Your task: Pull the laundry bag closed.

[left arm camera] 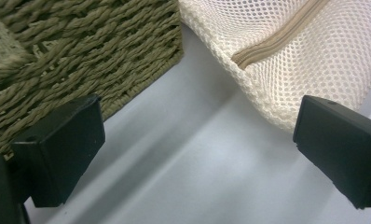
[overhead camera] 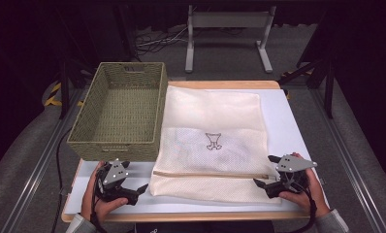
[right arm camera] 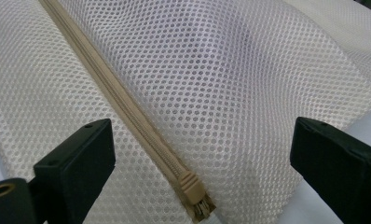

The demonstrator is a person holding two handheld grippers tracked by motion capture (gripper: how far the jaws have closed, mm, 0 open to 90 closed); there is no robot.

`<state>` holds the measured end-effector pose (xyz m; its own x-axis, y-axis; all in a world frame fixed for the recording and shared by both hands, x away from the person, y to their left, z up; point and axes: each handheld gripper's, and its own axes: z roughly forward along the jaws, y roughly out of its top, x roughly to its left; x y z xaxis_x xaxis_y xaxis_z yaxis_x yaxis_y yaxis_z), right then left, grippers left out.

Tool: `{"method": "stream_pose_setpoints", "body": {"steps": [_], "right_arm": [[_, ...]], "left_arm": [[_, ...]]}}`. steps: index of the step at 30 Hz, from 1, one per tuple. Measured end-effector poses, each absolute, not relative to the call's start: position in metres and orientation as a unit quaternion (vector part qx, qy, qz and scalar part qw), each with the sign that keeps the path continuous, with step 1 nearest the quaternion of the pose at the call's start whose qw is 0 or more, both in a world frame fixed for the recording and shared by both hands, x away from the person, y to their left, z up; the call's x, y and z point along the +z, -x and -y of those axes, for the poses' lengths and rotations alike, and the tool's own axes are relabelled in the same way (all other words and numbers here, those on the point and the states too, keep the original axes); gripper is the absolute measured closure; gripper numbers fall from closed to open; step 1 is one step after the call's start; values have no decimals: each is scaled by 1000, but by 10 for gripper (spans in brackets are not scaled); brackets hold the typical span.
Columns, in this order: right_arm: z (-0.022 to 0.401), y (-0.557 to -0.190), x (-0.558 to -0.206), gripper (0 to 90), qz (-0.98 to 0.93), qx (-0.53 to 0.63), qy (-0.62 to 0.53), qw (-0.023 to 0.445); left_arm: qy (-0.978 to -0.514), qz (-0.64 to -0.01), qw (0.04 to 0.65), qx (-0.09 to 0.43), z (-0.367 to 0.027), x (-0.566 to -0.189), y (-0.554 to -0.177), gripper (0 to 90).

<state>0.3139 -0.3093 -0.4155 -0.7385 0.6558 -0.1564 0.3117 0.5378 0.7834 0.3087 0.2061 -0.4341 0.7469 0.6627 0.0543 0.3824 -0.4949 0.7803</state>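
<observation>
Zipper (overhead camera: 210,174) runs left-right across near part of mesh bag (overhead camera: 213,141), on table just right of basket (overhead camera: 118,109). My right tongs (overhead camera: 265,183) spread wide over its right-end pull (right arm camera: 193,189), nearer; left tongs (overhead camera: 138,190) spread, empty, off bag's left corner.

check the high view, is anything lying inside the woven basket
No, the woven basket shows only its bare woven floor.

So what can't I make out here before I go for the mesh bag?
- Mesh bag contents: in the high view, a dark shape shows through the mesh, too faint to identify.
- Zipper pull: in the right gripper view, cut off by the bottom edge.
- Basket near inner wall: high view, hidden by its rim.
</observation>
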Motion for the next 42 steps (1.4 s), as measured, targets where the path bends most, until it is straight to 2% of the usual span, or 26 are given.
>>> {"method": "stream_pose_setpoints", "body": {"steps": [42], "right_arm": [[311,-315,-418,72,-847,384,-291,223]], "left_arm": [[-851,-307,390,175,-202,-435,-313,50]]}}
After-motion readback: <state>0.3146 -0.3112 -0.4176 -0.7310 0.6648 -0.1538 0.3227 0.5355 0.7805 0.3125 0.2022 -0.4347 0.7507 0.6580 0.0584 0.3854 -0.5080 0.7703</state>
